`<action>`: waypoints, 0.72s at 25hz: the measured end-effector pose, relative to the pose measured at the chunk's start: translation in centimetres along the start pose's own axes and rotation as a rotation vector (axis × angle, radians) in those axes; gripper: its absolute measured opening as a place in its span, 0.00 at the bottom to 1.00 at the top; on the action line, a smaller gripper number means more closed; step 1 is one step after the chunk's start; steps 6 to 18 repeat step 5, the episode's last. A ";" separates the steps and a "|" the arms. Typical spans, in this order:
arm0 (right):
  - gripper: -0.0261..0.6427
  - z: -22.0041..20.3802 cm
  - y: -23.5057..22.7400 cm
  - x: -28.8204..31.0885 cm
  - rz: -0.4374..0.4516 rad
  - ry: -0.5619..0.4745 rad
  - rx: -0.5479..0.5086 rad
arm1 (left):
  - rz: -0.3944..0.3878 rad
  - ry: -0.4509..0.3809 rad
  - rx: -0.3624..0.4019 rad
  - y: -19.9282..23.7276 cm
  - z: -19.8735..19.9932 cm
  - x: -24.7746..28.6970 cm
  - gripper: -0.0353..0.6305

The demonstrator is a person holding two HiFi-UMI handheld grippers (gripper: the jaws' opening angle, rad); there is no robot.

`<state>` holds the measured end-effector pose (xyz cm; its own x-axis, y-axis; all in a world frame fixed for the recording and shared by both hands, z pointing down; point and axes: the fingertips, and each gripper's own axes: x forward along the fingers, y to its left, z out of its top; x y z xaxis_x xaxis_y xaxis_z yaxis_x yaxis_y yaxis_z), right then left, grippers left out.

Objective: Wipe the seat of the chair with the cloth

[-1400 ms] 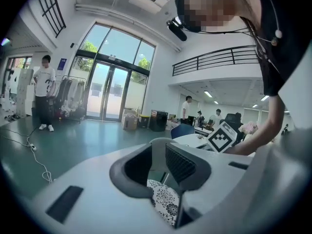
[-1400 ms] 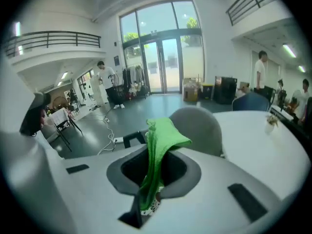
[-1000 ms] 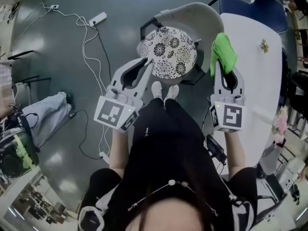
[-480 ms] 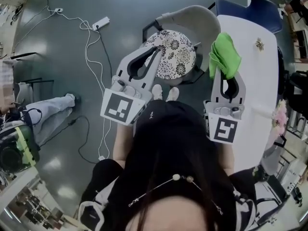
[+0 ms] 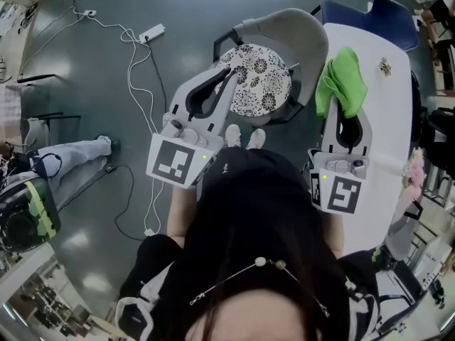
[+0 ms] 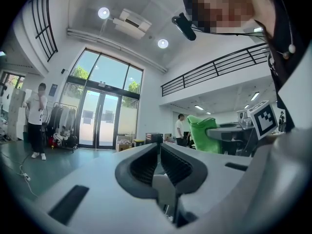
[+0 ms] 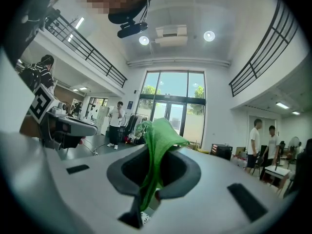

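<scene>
Right gripper, jaws tight on green cloth, now farther right; left gripper, jaws together, empty.

We see the cloth as soft, matt green fabric, limp and creased along its folds. The left gripper and right gripper have shells of smooth, matt light-grey plastic. The inner pads of the left one look darker, ribbed and rubbery. The chair seat looks like printed fabric, black on white and dull in finish. We read its backrest as smooth grey plastic with a slight sheen. The table has a smooth white top, faintly glossy. The floor is dark grey and polished, and it mirrors the lights.
</scene>
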<state>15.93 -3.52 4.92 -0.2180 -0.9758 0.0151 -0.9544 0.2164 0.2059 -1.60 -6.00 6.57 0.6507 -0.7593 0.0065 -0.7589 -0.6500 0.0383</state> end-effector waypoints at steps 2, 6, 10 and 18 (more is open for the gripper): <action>0.10 -0.3 0.1 -0.3 -0.002 0.004 0.008 | 0.007 0.001 0.002 0.1 -0.3 -0.3 0.09; 0.10 -0.5 0.2 -0.6 -0.005 0.014 0.019 | 0.005 -0.007 0.003 0.1 -0.2 -0.8 0.09; 0.10 -0.5 0.2 -0.6 -0.005 0.014 0.019 | 0.005 -0.007 0.003 0.1 -0.2 -0.8 0.09; 0.10 -0.5 0.2 -0.6 -0.005 0.014 0.019 | 0.005 -0.007 0.003 0.1 -0.2 -0.8 0.09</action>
